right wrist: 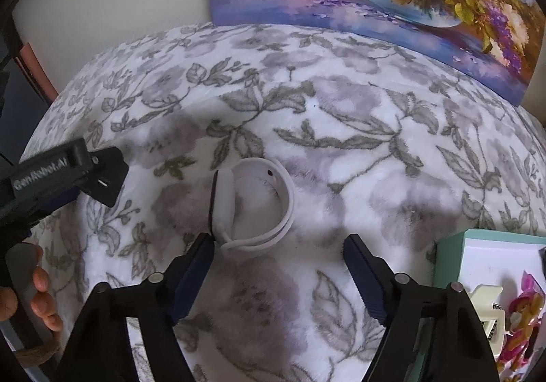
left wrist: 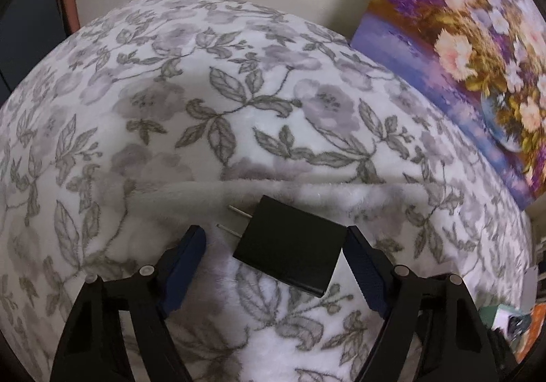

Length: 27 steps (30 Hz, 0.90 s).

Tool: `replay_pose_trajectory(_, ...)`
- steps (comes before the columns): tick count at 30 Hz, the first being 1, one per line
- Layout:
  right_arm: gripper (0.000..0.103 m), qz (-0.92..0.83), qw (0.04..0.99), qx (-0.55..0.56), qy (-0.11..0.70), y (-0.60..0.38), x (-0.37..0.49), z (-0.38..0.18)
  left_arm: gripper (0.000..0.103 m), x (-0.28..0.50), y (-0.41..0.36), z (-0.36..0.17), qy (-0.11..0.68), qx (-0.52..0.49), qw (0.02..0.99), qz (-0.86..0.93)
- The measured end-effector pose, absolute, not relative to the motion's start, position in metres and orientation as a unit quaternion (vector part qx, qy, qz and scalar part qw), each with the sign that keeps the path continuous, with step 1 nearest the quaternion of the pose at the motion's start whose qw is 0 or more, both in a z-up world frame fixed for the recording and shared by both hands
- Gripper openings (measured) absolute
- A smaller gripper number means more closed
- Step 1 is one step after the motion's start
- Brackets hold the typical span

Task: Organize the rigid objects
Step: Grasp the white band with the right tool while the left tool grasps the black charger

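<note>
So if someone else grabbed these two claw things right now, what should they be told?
Left claw: open around the black charger, which lies on the floral blanket; not gripped yet.
Right claw: open, empty, just short of the white smartwatch.
Mint box, at right, already holds a few small items.
Left to do: probably put the charger and the smartwatch into the box.

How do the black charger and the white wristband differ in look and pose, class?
The black charger is a flat dark block with two metal prongs; the white wristband is a pale closed loop. The black charger lies between the open fingers of the left tool; the white wristband lies just ahead of the open right tool. Both rest on the floral blanket.
</note>
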State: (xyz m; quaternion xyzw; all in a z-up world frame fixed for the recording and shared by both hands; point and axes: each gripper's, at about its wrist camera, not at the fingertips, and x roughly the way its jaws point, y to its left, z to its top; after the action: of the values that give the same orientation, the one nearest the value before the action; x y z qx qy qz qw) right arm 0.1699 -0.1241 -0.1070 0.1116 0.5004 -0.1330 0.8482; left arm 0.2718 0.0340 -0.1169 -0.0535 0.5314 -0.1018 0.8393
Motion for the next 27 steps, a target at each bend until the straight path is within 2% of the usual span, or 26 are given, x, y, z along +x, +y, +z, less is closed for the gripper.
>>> replay_pose_trajectory(1, 0.076, -0.133, 0.848, 0.113, 0.5, -0.125, 0.169, -0.107, 0.074, 0.27, 0.034, -0.116, 0.531, -0.052, 0.839, -0.104)
replay_pose_trajectory(6, 0.071, -0.133, 0.848, 0.128, 0.497, -0.134, 0.168, -0.105, 0.071, 0.268, 0.034, -0.115, 0.533, -0.05, 0.837, -0.111)
replay_pose_trajectory(8, 0.068, -0.133, 0.848, 0.135, 0.495, -0.137, 0.166, -0.104, 0.062, 0.269, 0.035, -0.115, 0.535, -0.052, 0.836, -0.112)
replay_pose_trajectory(27, 0.067, -0.108, 0.858, 0.151, 0.479, -0.13, 0.186, -0.103, 0.062, 0.266, 0.03, -0.113, 0.551, -0.035, 0.827, -0.106)
